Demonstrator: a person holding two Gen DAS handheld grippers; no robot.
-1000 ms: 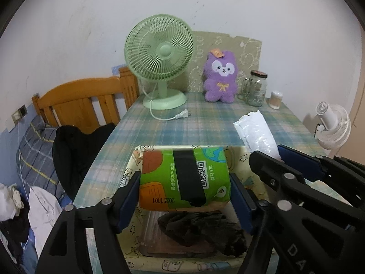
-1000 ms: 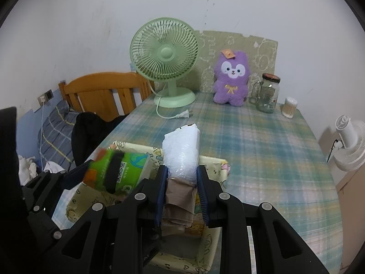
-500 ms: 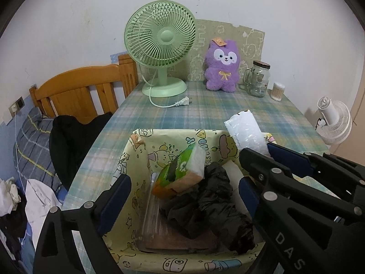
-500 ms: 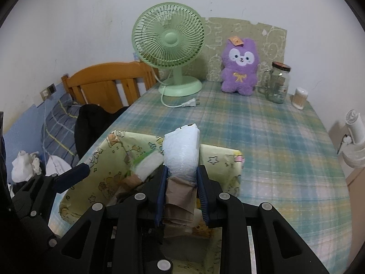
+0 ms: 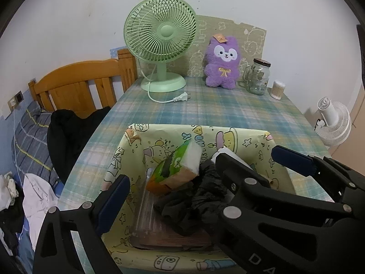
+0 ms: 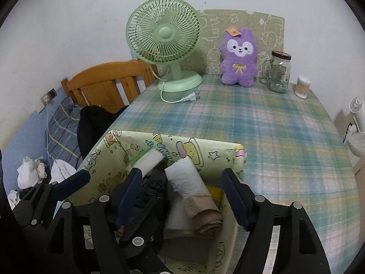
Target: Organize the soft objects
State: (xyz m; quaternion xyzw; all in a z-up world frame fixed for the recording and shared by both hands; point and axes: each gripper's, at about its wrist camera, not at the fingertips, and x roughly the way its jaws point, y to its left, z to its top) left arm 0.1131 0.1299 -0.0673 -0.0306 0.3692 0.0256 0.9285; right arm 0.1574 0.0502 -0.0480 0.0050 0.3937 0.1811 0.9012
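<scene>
A yellow cartoon-print basket stands on the plaid table near me. In it lie a green tissue pack, tilted on its edge, a black cloth and a white roll wrapped with beige fabric. My left gripper hangs open over the basket's left half, nothing between its pads. My right gripper is over the right half with its jaws opening. The roll lies between them, clear of both pads. In the left wrist view the right gripper's fingers cross over the basket and hide most of the roll.
At the back of the table stand a green fan with its loose plug, a purple plush, a glass jar and a cotton-swab tub. A wooden headboard and black garment lie left; a white fan stands right.
My left gripper opened and the green tissue pack fell into the basket. My right gripper sank a little and opened, leaving the white roll lying in the basket.
</scene>
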